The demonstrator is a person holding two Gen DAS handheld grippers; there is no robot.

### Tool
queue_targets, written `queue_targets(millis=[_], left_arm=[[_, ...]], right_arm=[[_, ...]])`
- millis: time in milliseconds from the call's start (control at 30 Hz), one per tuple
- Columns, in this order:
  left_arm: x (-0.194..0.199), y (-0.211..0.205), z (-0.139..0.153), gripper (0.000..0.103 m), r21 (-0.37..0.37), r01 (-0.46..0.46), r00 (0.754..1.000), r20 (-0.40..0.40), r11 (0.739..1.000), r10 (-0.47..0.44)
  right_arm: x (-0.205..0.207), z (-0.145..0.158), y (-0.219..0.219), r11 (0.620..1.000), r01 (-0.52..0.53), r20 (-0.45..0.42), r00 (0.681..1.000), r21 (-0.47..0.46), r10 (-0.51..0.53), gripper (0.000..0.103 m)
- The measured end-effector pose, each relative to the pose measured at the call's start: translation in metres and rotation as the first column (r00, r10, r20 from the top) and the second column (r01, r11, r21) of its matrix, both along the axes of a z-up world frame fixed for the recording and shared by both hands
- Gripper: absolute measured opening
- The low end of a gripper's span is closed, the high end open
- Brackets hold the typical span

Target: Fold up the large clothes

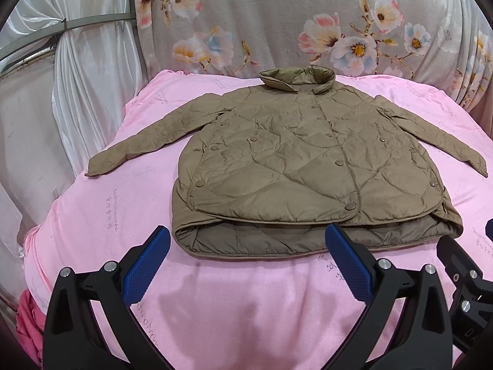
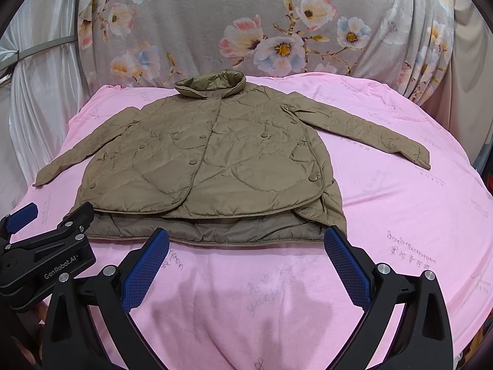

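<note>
Item: olive-brown quilted snap-front jacket [image 1: 308, 160], laid flat and face up on the pink bed sheet [image 1: 246, 302], unfolded.

Collar away from me, hem toward me; the body's long axis runs straight out from my tools and both sleeves are spread sideways. The hem lies just ahead of my fingertips, not touching. My left gripper [image 1: 246, 246], blue pads wide apart and holding nothing, faces the hem's left half, so the left sleeve [image 1: 132, 151] is its nearer one. My right gripper [image 2: 246, 249], equally spread and empty, faces the right half, nearer the right sleeve [image 2: 369, 132]. Behind: grey floral bedding [image 2: 277, 24]. I judge folding not yet begun.
</note>
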State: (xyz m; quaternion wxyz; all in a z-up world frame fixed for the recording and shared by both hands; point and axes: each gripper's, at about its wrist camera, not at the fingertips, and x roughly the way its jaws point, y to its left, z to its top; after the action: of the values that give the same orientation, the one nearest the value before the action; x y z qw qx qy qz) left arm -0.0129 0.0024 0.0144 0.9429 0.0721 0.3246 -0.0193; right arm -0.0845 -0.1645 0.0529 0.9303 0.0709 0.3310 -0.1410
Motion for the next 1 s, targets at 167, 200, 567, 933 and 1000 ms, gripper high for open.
queue_targets(millis=[167, 200, 567, 933, 1000], left_arm=[[0.007, -0.001, -0.004, 0.098, 0.003, 0.001, 1.000, -0.009, 1.000, -0.001], [0.011, -0.002, -0.005, 0.098, 0.003, -0.001, 1.000, -0.010, 1.000, 0.001], [0.054, -0.009, -0.005, 0.098, 0.037, -0.017, 1.000, -0.012, 0.999, 0.017], [0.118, 0.022, 0.006, 0.098, -0.001, -0.112, 0.993, 0.039, 0.994, 0.112], [0.130, 0.029, 0.007, 0.098, -0.003, -0.139, 0.989, 0.042, 0.990, 0.139]], right_arm=[[0.007, -0.005, -0.008, 1.000, 0.019, -0.017, 1.000, 0.017, -0.019, 0.098], [0.011, -0.006, -0.012, 0.999, 0.024, -0.023, 0.999, 0.022, -0.024, 0.098], [0.052, -0.017, -0.069, 0.992, 0.041, -0.053, 0.998, 0.116, -0.035, 0.098], [0.076, -0.039, -0.297, 0.838, 0.393, 0.018, 0.902, 0.378, -0.431, 0.098], [0.080, -0.051, -0.339, 0.792, 0.425, 0.011, 0.878, 0.439, -0.478, 0.098]])
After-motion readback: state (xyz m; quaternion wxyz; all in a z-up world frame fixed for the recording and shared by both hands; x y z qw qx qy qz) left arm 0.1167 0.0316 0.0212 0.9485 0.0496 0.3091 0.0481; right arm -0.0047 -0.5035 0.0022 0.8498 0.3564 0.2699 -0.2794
